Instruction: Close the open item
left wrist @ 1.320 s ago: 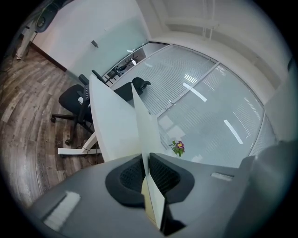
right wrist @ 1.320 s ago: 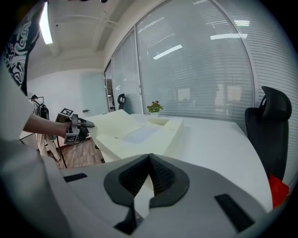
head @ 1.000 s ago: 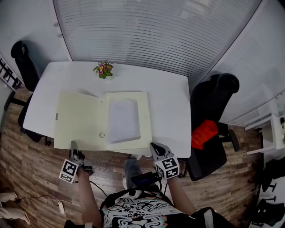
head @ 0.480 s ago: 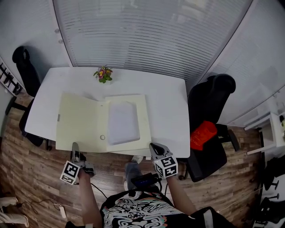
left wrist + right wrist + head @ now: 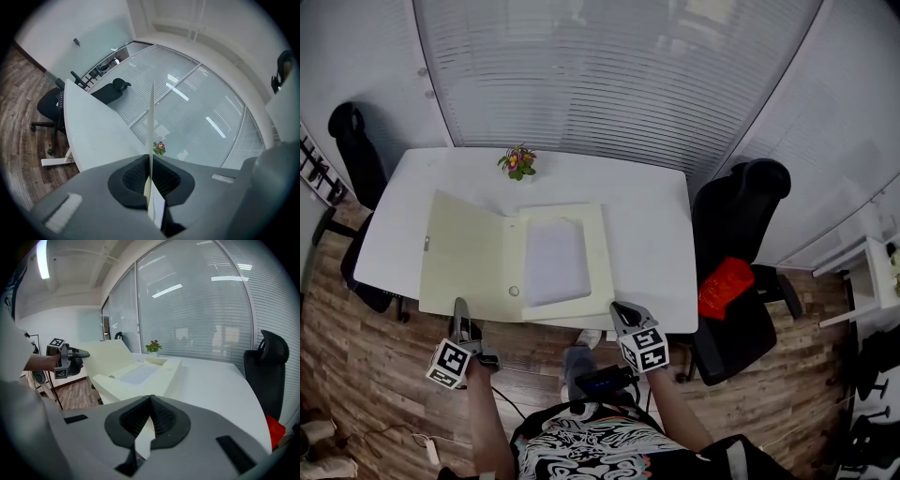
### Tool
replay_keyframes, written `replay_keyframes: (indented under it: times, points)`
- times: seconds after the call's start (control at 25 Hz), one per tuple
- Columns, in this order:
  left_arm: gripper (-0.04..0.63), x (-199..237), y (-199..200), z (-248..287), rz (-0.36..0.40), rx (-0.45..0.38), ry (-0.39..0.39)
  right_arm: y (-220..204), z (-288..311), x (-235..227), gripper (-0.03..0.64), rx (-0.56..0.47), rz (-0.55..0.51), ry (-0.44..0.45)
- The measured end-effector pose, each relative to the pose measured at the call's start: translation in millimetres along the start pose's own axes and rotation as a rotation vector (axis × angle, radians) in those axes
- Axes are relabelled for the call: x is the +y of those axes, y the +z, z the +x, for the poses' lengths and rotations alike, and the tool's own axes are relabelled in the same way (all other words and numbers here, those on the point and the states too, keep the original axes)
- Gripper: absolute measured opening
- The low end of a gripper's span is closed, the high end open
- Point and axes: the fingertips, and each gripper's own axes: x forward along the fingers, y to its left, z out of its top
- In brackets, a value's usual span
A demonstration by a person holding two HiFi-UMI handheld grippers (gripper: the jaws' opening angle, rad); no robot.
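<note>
Two grippers work the cream folder (image 5: pixel 598 258), which lies open on the white table (image 5: pixel 647 216) toward its 6 o'clock edge. Against one second ago, the folder's left cover (image 5: pixel 464 258) has tilted up off the tabletop and looks narrower in the head view. The left gripper (image 5: pixel 459 311), jaws clamped on that cover's near edge, sits higher. The right gripper (image 5: pixel 621 311) is unchanged at the folder's 5 o'clock corner, jaws together; whether they nip the edge cannot be told. A white sheet (image 5: pixel 553 262) lies in the right half. Potted flowers (image 5: pixel 517 161) stand at 12 o'clock, a black chair (image 5: pixel 741 216) carrying a red object (image 5: pixel 722 286) at 3 o'clock, and another chair (image 5: pixel 352 141) at 10 o'clock. What the red object is stays unclear.
</note>
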Motion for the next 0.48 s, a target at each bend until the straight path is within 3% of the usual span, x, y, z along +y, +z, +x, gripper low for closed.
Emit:
replay_keyframes:
  times: [0.48]
  points:
    - [0.002,-22.3,3.2,0.2,0.030,0.005,-0.080,0.7,2.2,3.6,0.003,-0.002,0.011,-0.005]
